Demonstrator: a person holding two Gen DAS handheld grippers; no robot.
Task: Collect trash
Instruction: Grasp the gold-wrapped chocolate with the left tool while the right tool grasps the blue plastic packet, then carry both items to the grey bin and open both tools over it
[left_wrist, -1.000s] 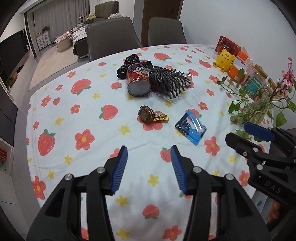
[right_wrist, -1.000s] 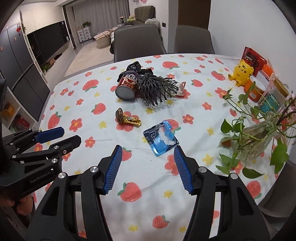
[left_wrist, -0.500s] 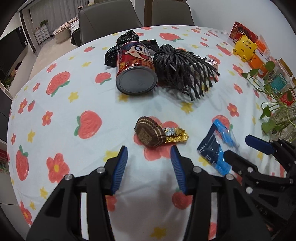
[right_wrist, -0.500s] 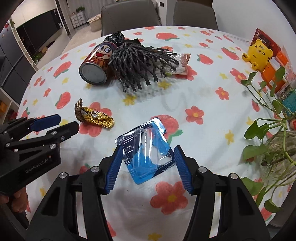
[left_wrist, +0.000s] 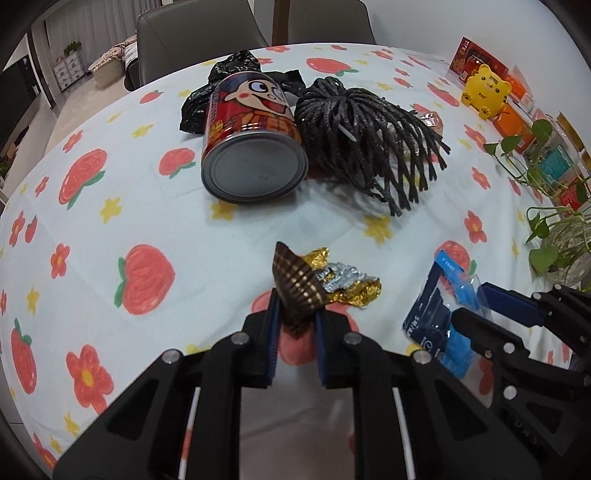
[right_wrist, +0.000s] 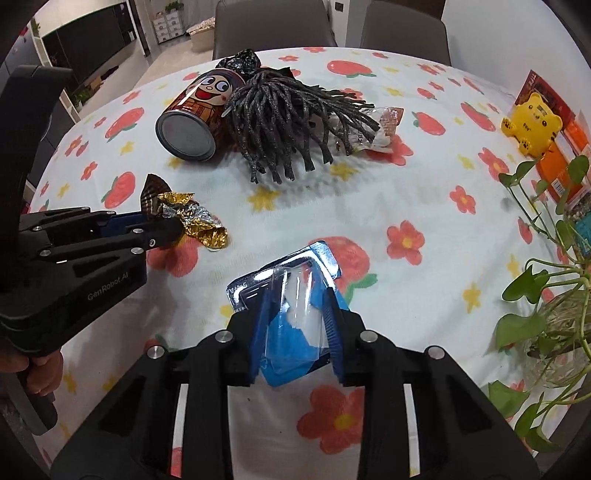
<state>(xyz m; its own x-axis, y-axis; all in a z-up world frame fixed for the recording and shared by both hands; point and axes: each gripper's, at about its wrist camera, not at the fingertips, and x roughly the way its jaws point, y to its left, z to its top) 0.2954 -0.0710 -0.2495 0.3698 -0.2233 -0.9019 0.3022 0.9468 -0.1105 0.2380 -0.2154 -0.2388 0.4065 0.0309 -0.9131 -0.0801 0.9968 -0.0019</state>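
Left tongs (left_wrist: 294, 320) have just been closing and now clamp the brown pleated cup (left_wrist: 295, 286) of the gold foil wrapper (left_wrist: 345, 282), at worktop (left_wrist: 258, 229) centre. Right tongs (right_wrist: 296, 317), also just closing, grip the blue blister pack (right_wrist: 286, 295) at 4 o'clock of the wrapper. The left tool's side reads "GenRobot.AI". A cartoon can (left_wrist: 251, 136) lies at 12 o'clock, touching the black mop head (left_wrist: 365, 133).

left claw (left_wrist: 295, 325): black frame, blue ribbed pads, silver screw heads | right claw (right_wrist: 295, 325): black frame, blue pads, silver screws | marking: "GenRobot.AI" printed white on left body
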